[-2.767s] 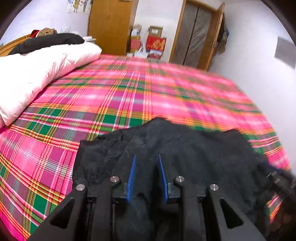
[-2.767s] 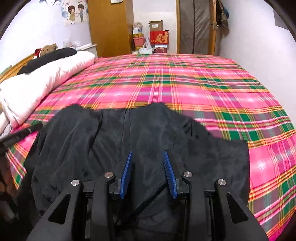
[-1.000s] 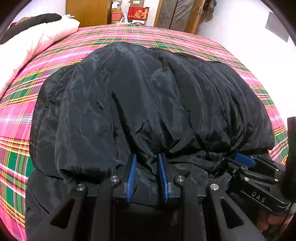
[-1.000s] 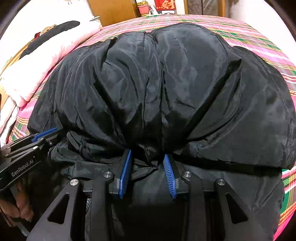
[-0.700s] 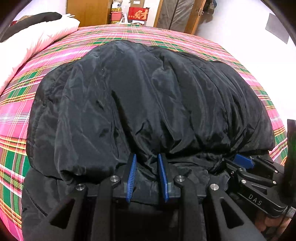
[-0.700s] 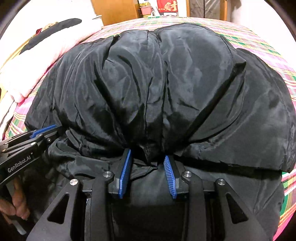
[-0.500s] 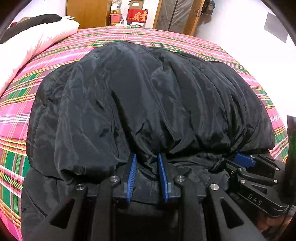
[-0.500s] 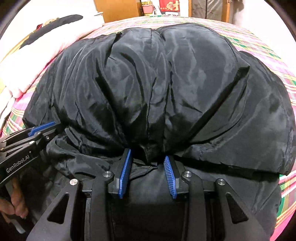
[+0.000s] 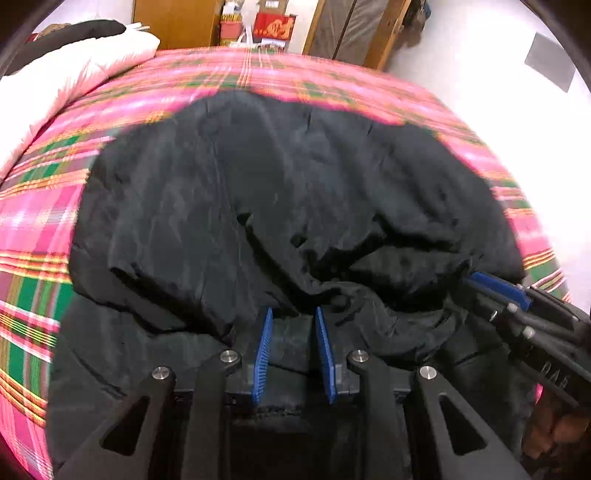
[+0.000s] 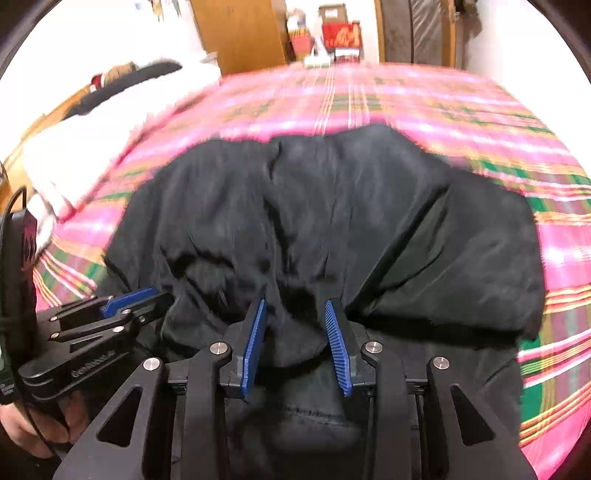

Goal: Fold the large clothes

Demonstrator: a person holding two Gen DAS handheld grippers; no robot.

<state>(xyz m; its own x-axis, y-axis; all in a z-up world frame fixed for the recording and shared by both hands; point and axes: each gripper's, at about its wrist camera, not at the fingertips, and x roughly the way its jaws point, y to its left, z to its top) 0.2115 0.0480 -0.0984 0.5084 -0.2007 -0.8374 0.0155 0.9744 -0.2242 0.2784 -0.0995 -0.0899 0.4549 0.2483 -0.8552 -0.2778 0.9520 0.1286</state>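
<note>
A black puffy jacket (image 9: 258, 192) lies on the bed, its top layer folded over towards me; it also fills the middle of the right wrist view (image 10: 332, 206). My left gripper (image 9: 291, 332) is shut on a bunched fold at the jacket's near edge, cloth pinched between the blue pads. My right gripper (image 10: 295, 332) is shut on the same near edge further right, with fabric gathered between its pads. Each gripper shows in the other's view: the right gripper (image 9: 498, 288) at the right, the left gripper (image 10: 129, 297) at the left. Both views are motion-blurred.
The pink and green plaid bedsheet (image 9: 37, 206) surrounds the jacket. A white duvet (image 9: 74, 74) with a dark pillow lies along the left side. Beyond the bed stand a wooden wardrobe (image 9: 173, 22), red boxes (image 9: 273, 26) and a door (image 9: 354, 33). A hand (image 10: 22, 424) holds the left gripper.
Both grippers have drawn back and slightly up with the jacket edge still pinched. The jacket looks smaller and slacker, and more plaid sheet shows around it.
</note>
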